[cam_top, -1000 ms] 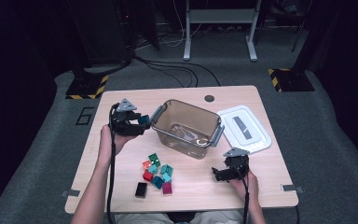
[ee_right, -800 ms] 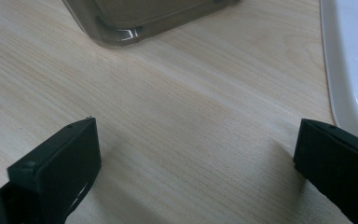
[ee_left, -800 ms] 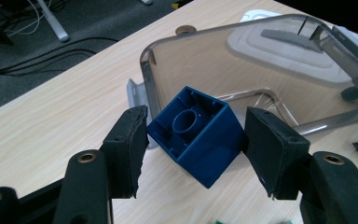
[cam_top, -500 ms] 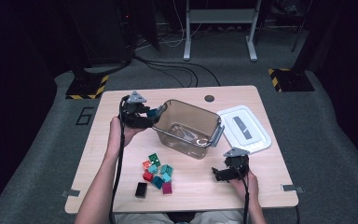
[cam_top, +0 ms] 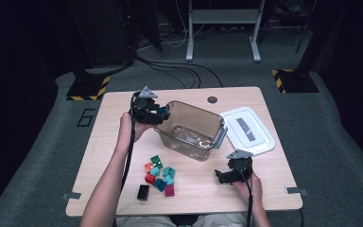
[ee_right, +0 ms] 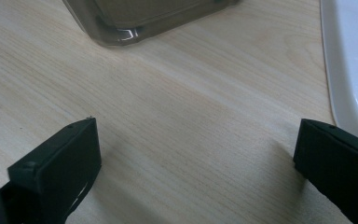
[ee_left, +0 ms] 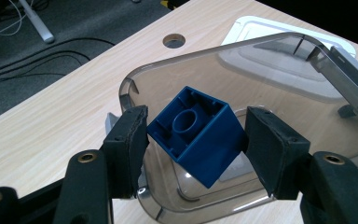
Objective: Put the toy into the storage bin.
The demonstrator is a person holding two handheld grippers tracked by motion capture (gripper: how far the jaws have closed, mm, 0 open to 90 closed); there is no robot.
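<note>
The left tool [ee_left: 193,140] gripped a blue block [ee_left: 196,135] between its pads, held over the clear bin's [ee_left: 279,60] near rim. The right tool [ee_right: 196,163] stood open above bare tabletop [ee_right: 191,107].

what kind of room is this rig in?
Likely a lab or recording bay, not a home: a lone wooden table on grey carpet, hazard-striped stand bases, loose cables across the floor, dark surroundings.

Bin [cam_top: 189,127] mouth open above — lid [cam_top: 247,130] lies well aside.
</note>
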